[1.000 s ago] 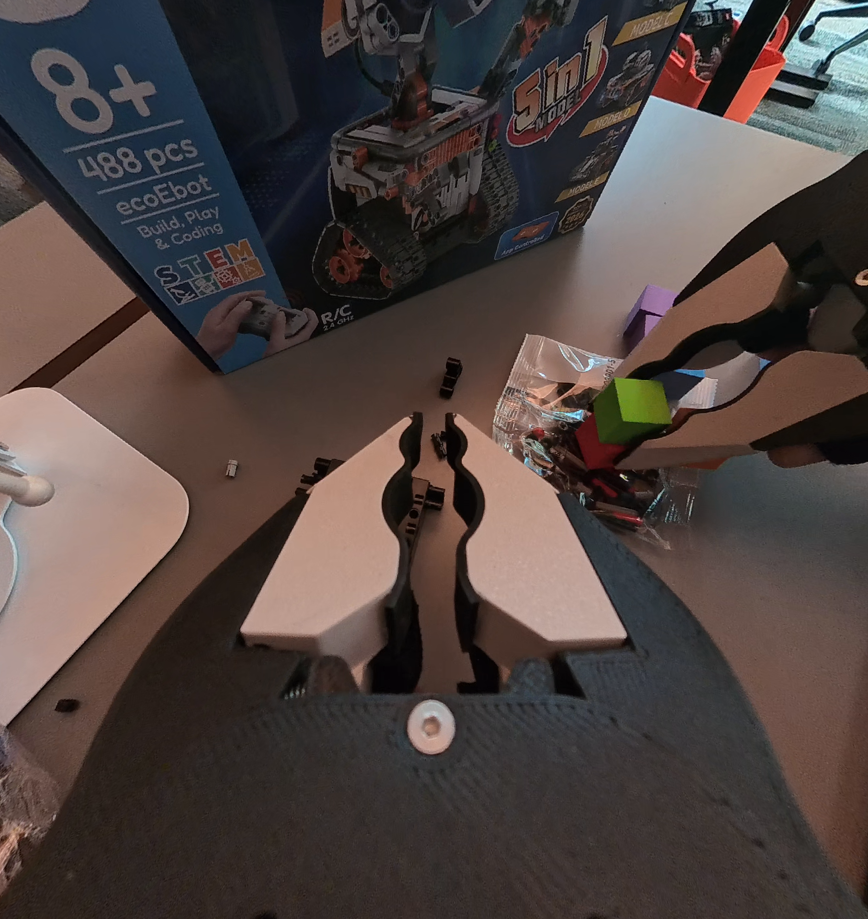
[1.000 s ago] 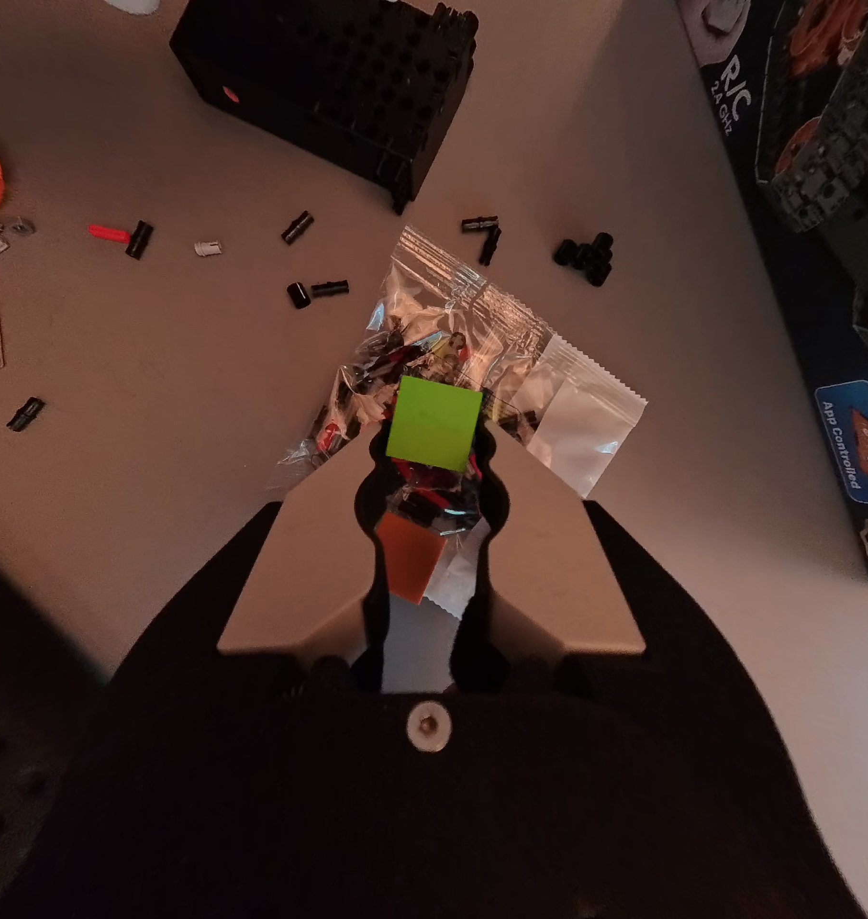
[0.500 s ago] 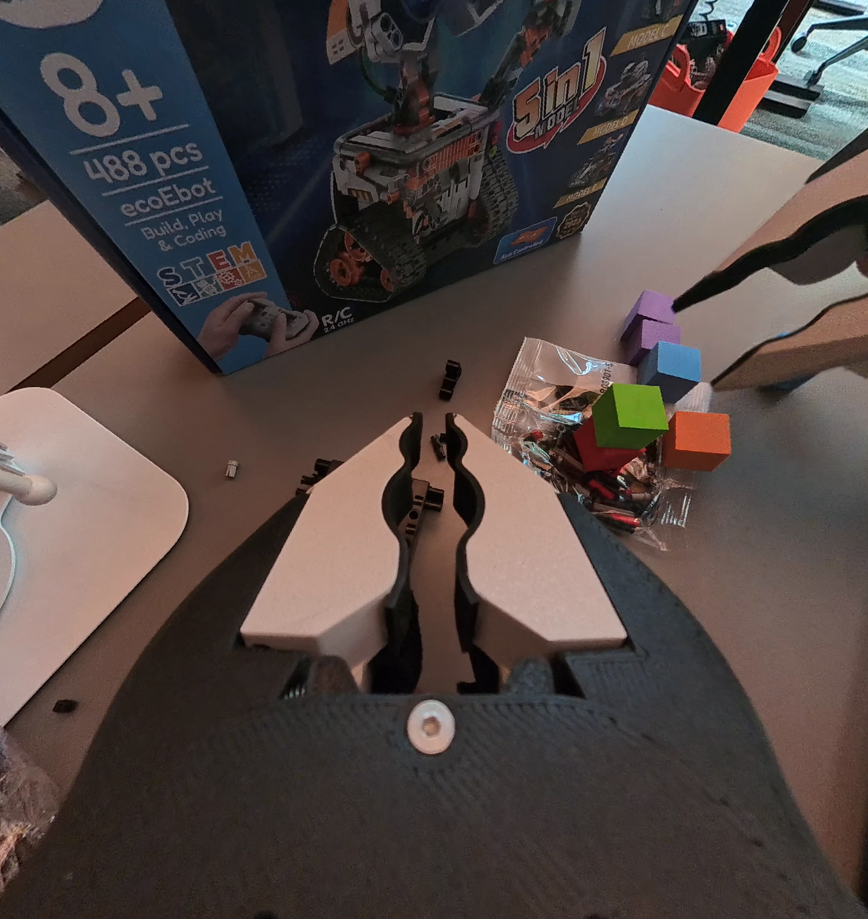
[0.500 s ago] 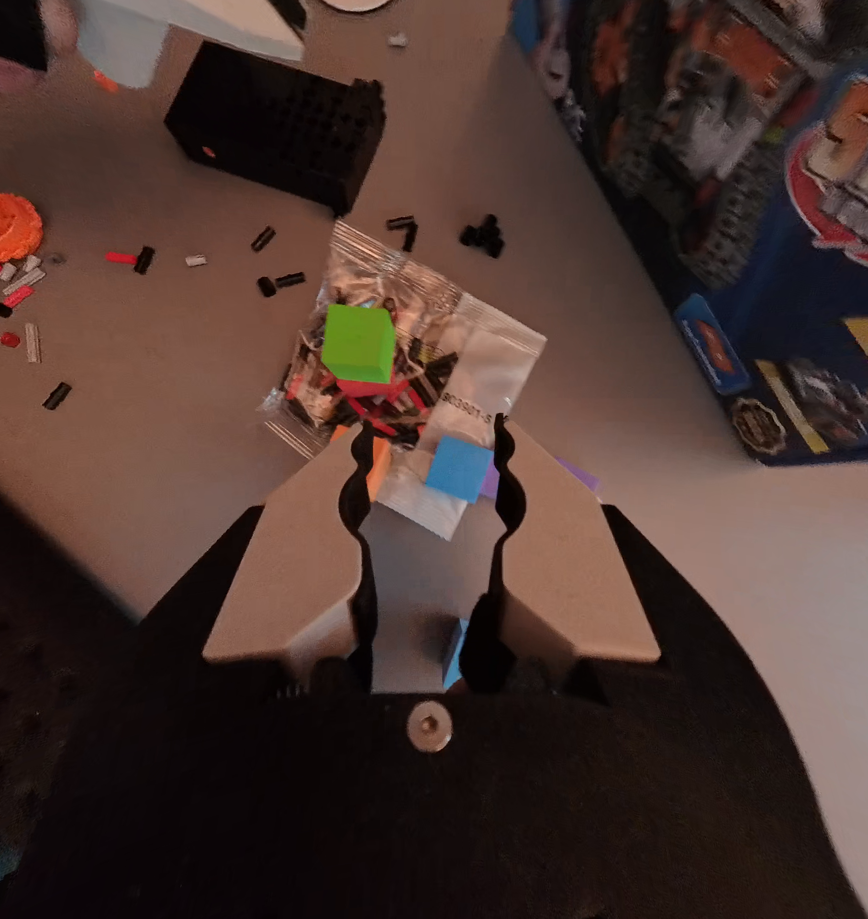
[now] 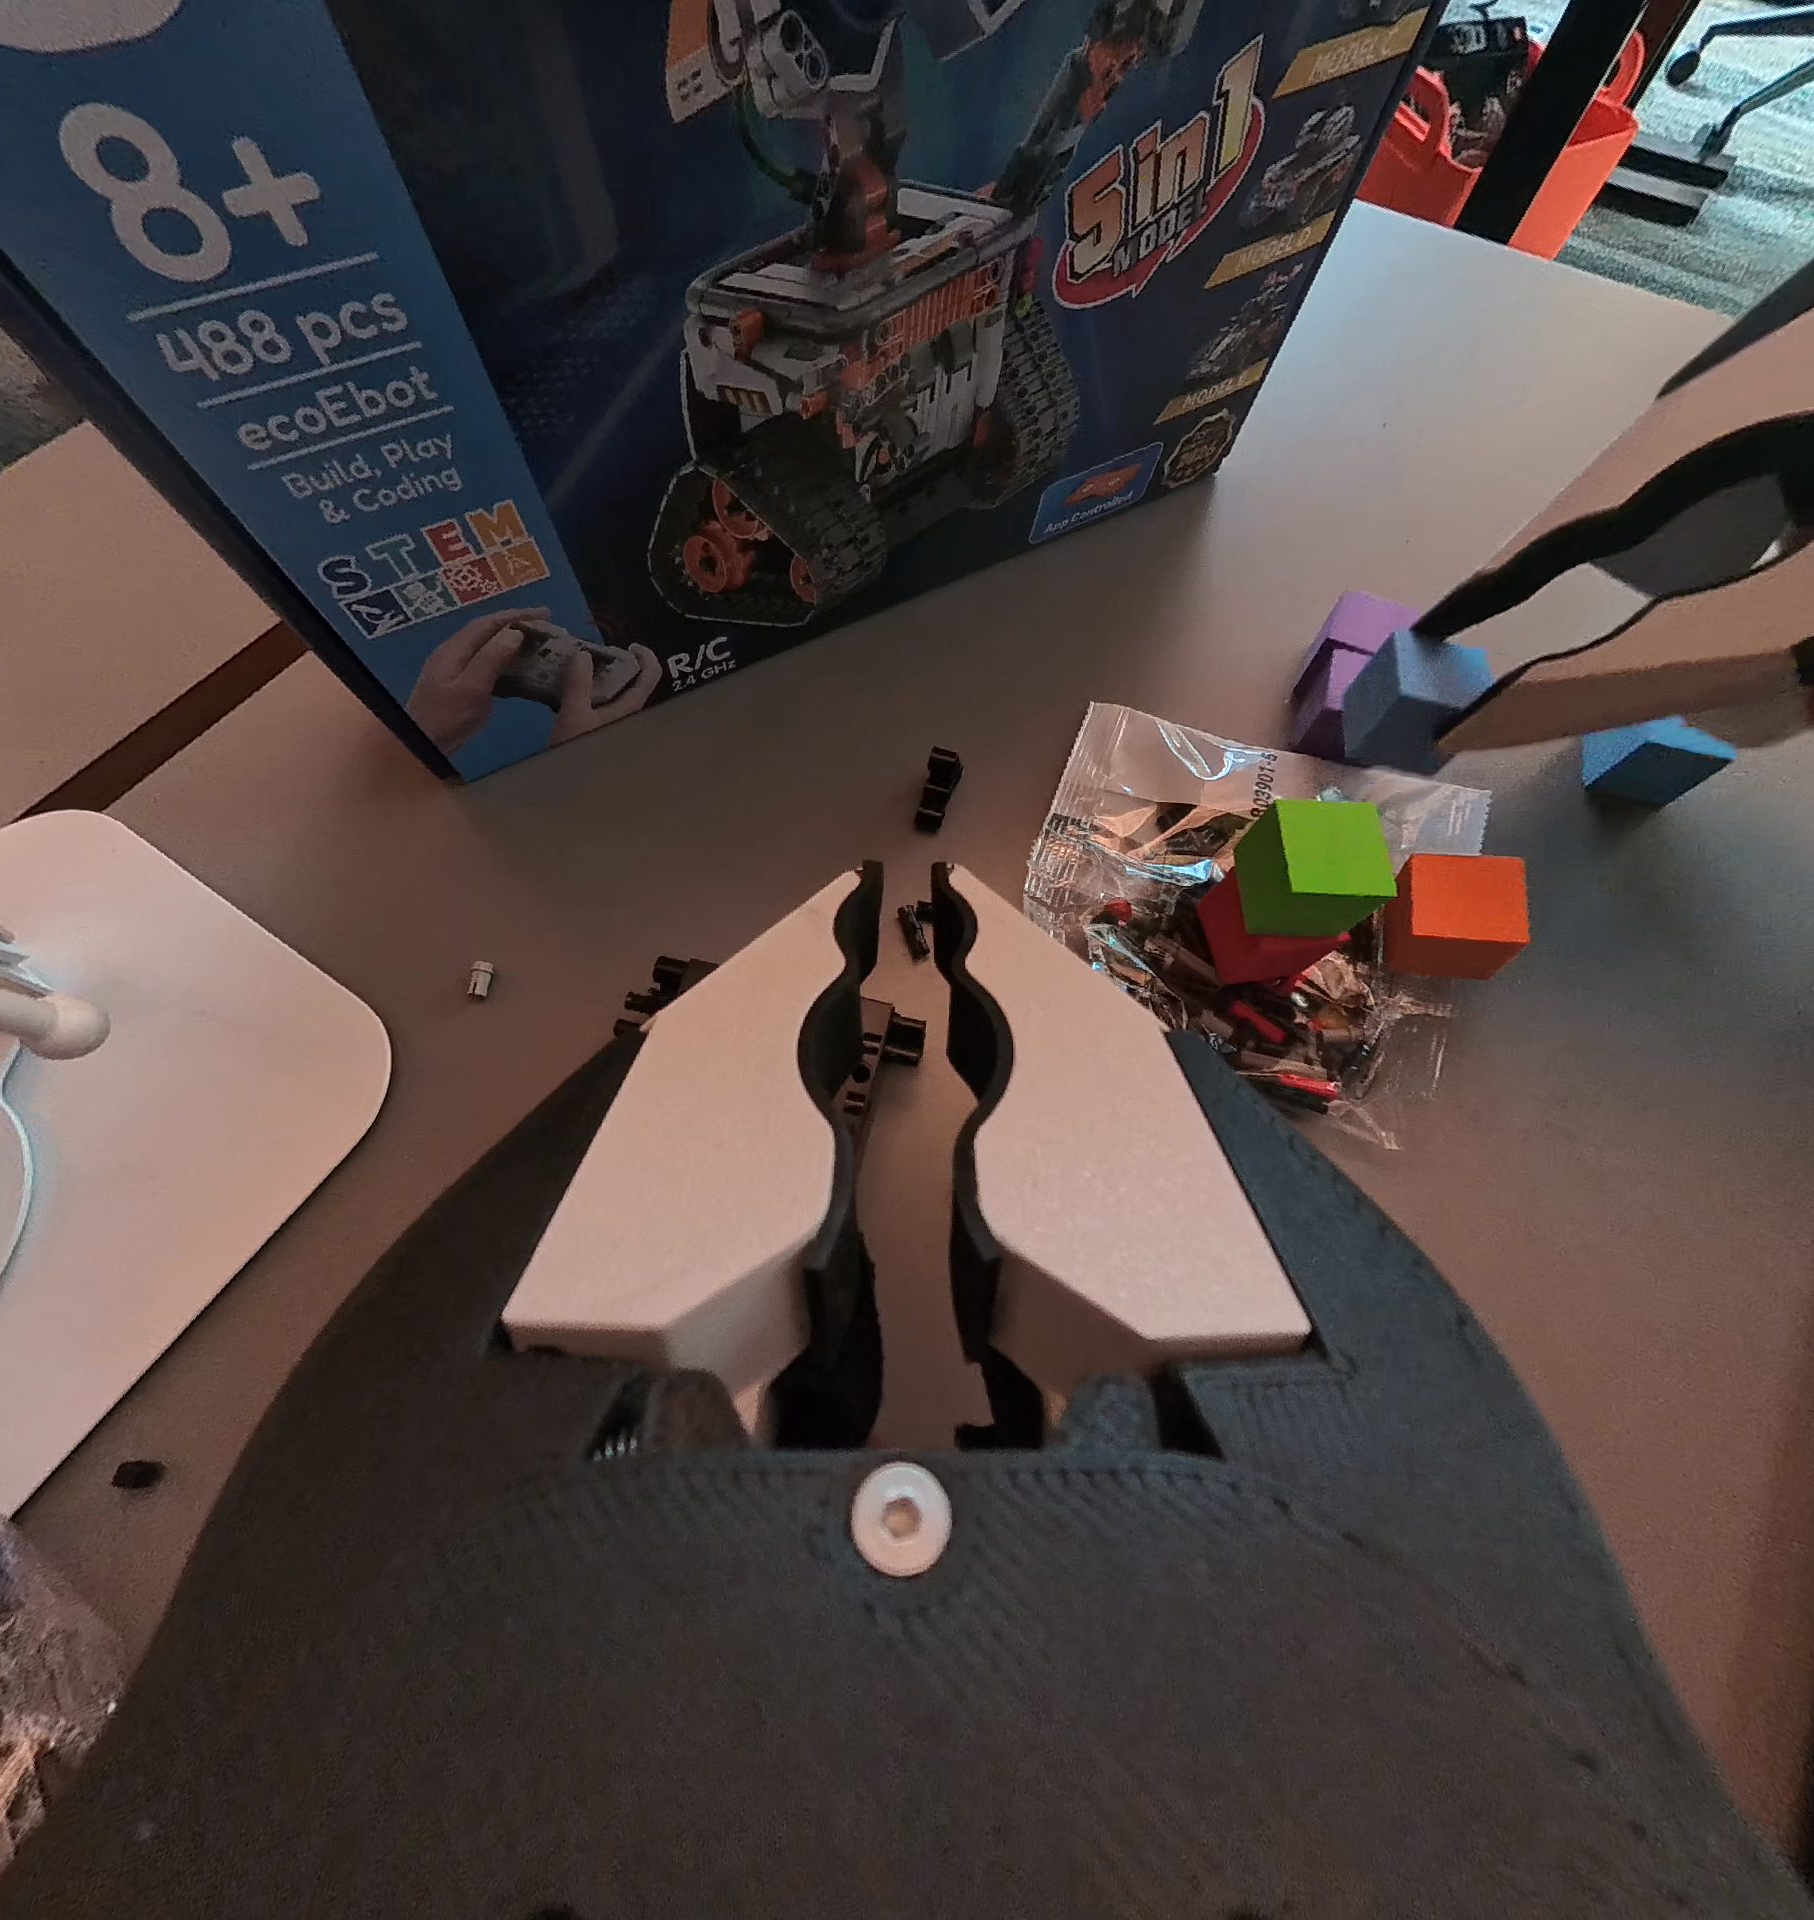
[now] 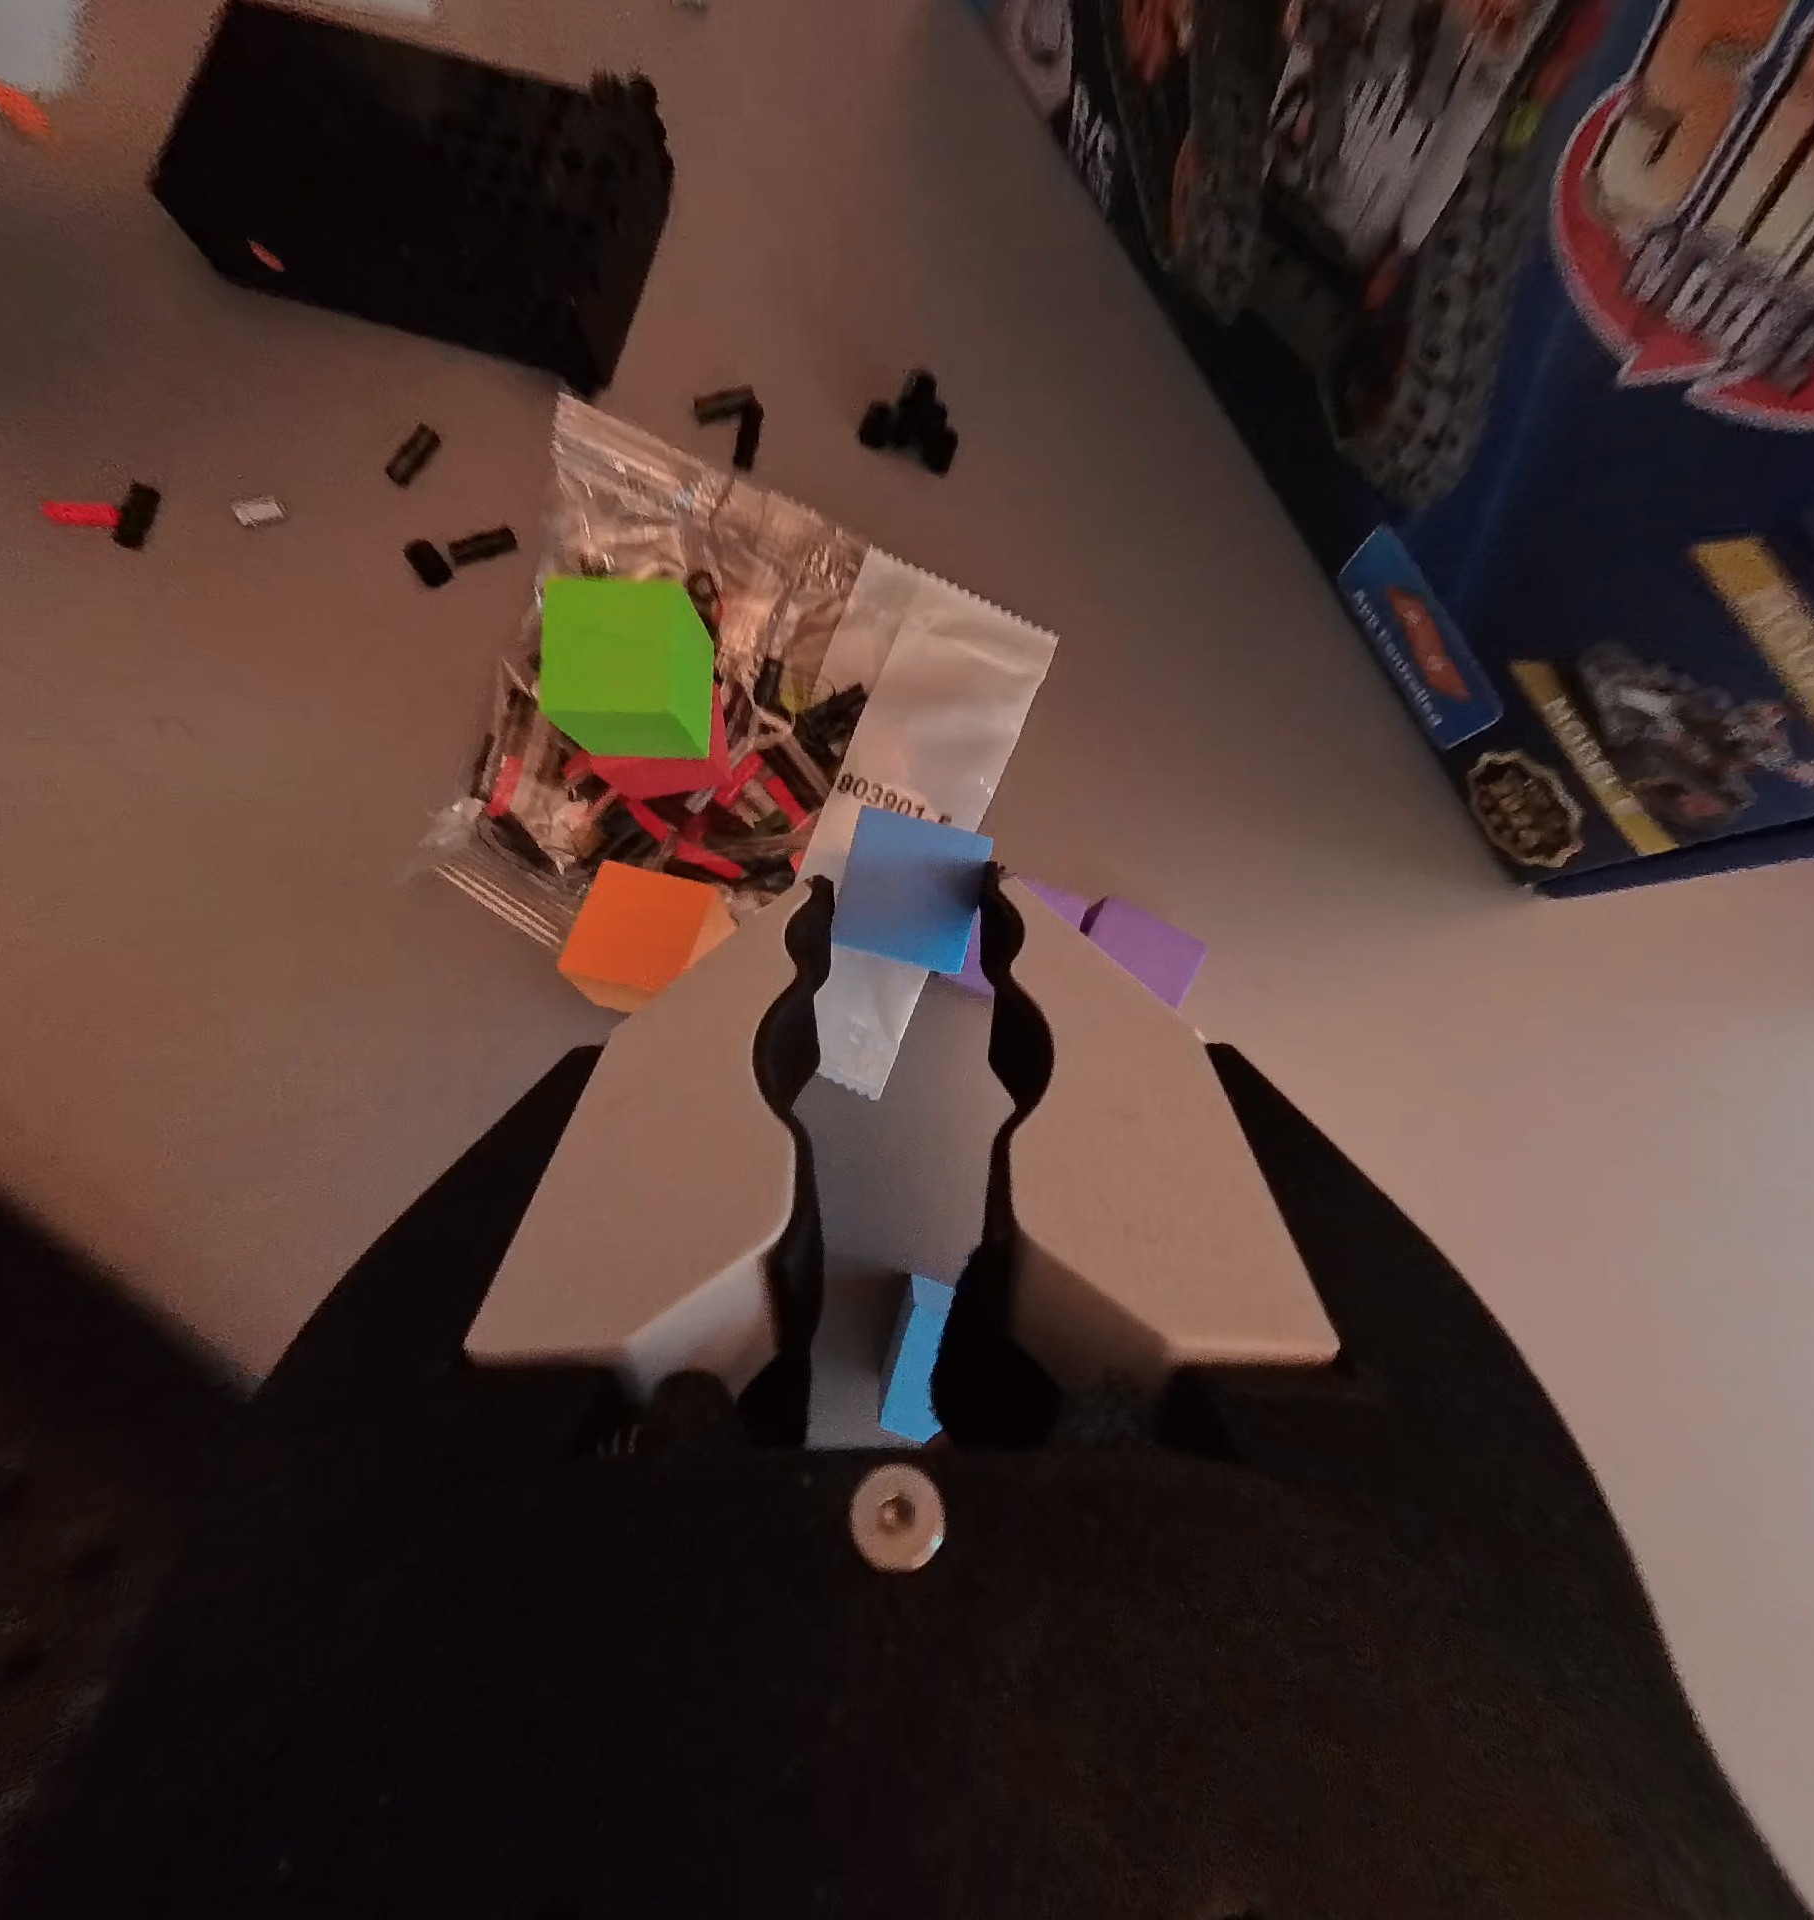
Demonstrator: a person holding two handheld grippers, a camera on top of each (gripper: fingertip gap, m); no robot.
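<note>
Your left gripper hovers low over the grey table, its jaws nearly together with only a narrow gap, gripping nothing. A small black toy connector lies on the table seen in that gap. Just right of the tips, a clear bag of small parts rests flat, with a green cube stacked on a red cube on top of it. An orange cube sits touching the bag's edge.

Farther right, your right gripper has its jaws clamped on a blue cube at the fingertips. Purple cubes lie just beside it. A second blue cube sits on the table under that gripper.

Beyond everything, a large blue toy box stands upright.
</note>
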